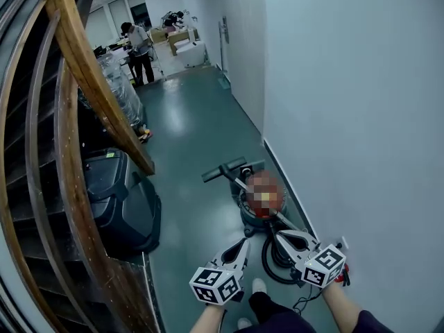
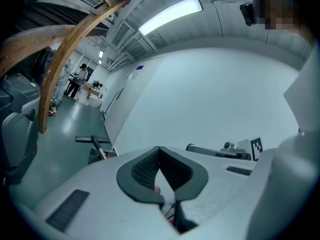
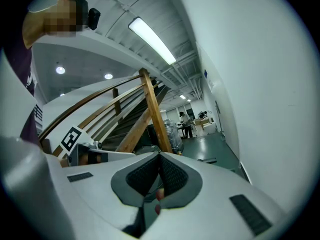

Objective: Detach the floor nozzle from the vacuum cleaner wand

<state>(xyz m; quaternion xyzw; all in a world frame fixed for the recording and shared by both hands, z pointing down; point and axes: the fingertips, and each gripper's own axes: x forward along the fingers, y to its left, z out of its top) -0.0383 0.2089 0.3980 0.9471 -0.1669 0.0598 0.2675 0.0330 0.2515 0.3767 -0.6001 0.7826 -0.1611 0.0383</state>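
The canister vacuum cleaner (image 1: 262, 210) stands on the green floor by the white wall, its body partly under a blur patch. Its black floor nozzle (image 1: 225, 170) lies just beyond it, joined to the wand (image 1: 241, 182). A black hose (image 1: 272, 259) loops on the floor in front. My left gripper (image 1: 244, 243) and right gripper (image 1: 278, 236) hover side by side above the hose, both shut and empty, short of the vacuum. In the left gripper view the nozzle (image 2: 92, 140) shows past the shut left gripper (image 2: 160, 149). The right gripper (image 3: 160, 156) points down the corridor.
A wooden stair rail (image 1: 97, 82) runs along the left, with a dark grey machine (image 1: 121, 200) under it. The white wall (image 1: 347, 116) closes the right side. Far down the corridor a person (image 1: 139, 50) stands by wrapped goods (image 1: 118, 82) and boxes.
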